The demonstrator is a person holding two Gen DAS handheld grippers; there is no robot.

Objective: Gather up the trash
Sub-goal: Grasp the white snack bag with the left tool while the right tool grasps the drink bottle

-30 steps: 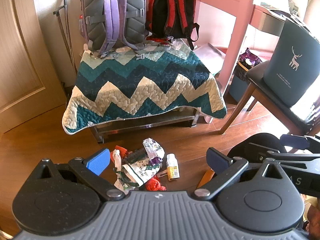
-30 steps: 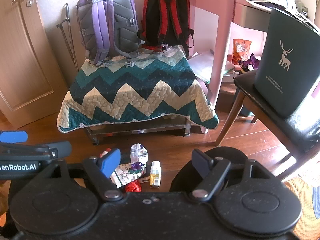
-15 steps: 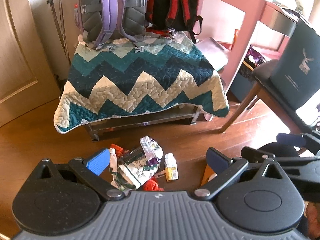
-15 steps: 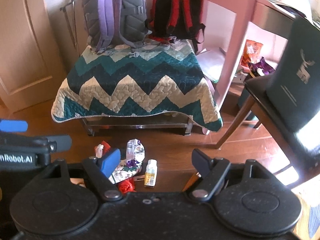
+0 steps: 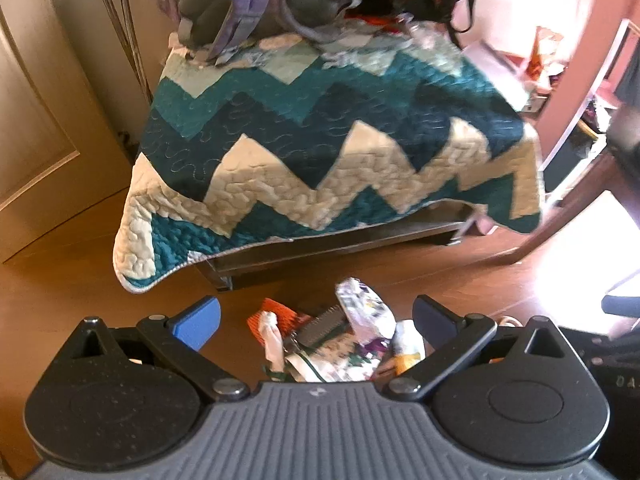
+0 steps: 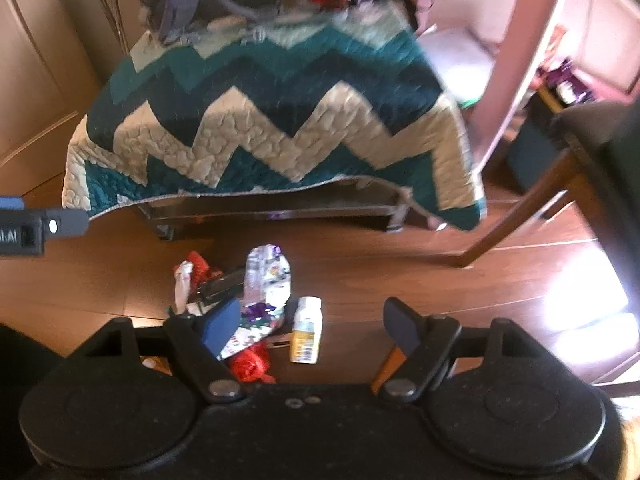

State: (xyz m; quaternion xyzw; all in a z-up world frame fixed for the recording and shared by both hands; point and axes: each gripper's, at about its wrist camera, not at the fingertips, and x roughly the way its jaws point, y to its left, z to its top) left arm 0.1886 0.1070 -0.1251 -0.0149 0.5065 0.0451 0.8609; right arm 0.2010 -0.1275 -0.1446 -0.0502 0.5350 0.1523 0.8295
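The trash pile (image 6: 240,304) is seen low and centre on the wooden floor (image 6: 400,272), a small bottle (image 6: 307,330) beside it. Both the left gripper (image 5: 316,318) and the right gripper (image 6: 310,322) are held wide apart, empty. A quilt-draped bench (image 6: 272,120) fills mid-frame behind; a chair leg (image 6: 516,212) slants at right

My quilt (image 5: 332,152) zigzags teal, navy and cream; lower centre, a red wrapper (image 6: 250,364) beside a white-and-yellow bottle (image 6: 307,330).
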